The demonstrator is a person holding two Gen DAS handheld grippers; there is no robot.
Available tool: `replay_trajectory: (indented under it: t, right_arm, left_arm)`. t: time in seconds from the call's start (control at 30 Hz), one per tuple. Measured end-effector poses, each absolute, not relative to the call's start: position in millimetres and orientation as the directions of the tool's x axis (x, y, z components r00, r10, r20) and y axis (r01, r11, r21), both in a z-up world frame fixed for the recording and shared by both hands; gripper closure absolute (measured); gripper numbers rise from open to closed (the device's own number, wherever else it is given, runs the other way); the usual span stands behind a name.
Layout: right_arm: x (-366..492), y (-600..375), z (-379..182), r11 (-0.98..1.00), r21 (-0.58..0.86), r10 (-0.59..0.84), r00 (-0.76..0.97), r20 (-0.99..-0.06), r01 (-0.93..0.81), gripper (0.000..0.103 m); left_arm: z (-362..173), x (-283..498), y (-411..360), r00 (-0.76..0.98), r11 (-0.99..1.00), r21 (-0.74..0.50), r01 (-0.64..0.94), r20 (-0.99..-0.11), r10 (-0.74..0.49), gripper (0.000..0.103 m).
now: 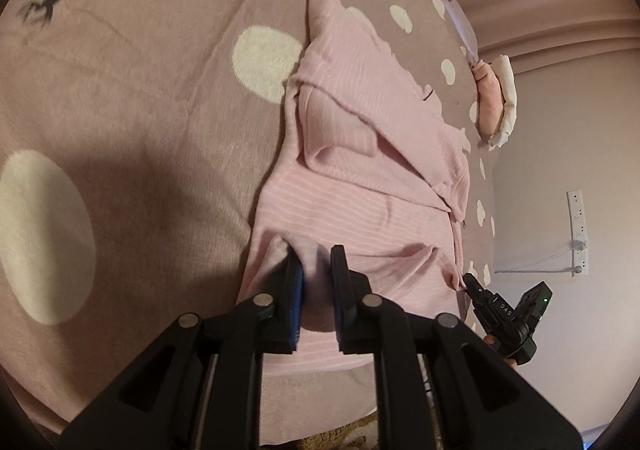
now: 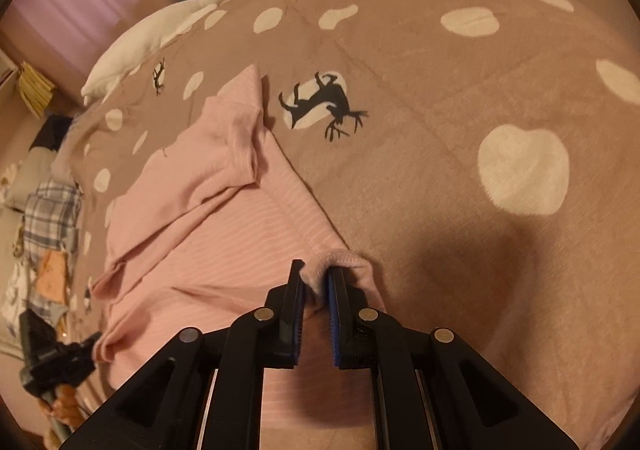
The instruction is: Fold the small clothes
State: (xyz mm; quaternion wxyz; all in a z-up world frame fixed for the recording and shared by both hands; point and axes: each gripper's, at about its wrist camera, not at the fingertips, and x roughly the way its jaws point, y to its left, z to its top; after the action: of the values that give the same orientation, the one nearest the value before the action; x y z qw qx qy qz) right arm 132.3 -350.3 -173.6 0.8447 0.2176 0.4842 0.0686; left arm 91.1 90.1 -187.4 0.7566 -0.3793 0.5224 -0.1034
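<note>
Pink top (image 1: 360, 154) spread on bed (image 1: 140, 98); one hem corner pinched in each nearly closed hand-held gripper, left (image 1: 316, 254) and right (image 2: 316, 270).

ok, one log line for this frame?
stage: mid-fold | left gripper: pinching hem of pink garment | right gripper: shut on other hem corner | sleeves: folded in | surface: spotted blanket

Both tongs (image 1: 316, 262) (image 2: 316, 278) matte black, blue pads (image 2: 331, 290), round silver pivot pins (image 1: 262, 299).
</note>
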Motion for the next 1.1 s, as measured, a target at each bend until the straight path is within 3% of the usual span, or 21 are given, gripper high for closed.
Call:
replay_trajectory:
  t: [0.17, 0.23, 0.33, 0.4, 0.47, 1.1]
  right_arm:
    - [127.4, -357.2, -158.1, 0.902, 0.422, 0.303, 0.561, -0.770, 0.091, 0.094]
    - [125.8, -360.2, -154.0, 0.899, 0.428, 0.303, 0.575, -0.760, 0.092, 0.092]
    - [122.1, -365.5, -149.8, 0.895, 0.436, 0.305, 0.591, -0.747, 0.089, 0.091]
    - [120.9, -367.8, -149.5, 0.894, 0.437, 0.298, 0.597, -0.745, 0.098, 0.085]
    - [117.3, -372.8, -147.7, 0.905, 0.400, 0.234, 0.620, -0.749, 0.142, 0.061]
    - [140.7, -344.7, -184.9, 0.960, 0.278, 0.220, 0.516, -0.828, 0.037, 0.061]
  left_arm:
    - [-160.7, 87.2, 98.0, 0.530, 0.777, -0.585, -0.232, -0.746, -0.403, 0.059]
    - [-152.9, 85.0, 99.7, 0.551, 0.808, -0.547, -0.219, -0.753, -0.361, 0.053]
    - [-143.6, 79.2, 97.7, 0.564, 0.856, -0.482, -0.186, -0.766, -0.309, 0.052]
    - [-141.9, 74.7, 94.1, 0.563, 0.877, -0.453, -0.161, -0.772, -0.295, 0.048]
    - [-144.0, 70.6, 90.5, 0.549, 0.890, -0.431, -0.145, -0.784, -0.290, 0.047]
    - [-182.6, 123.5, 44.3, 0.513, 0.960, -0.275, -0.048, -0.832, -0.213, 0.049]
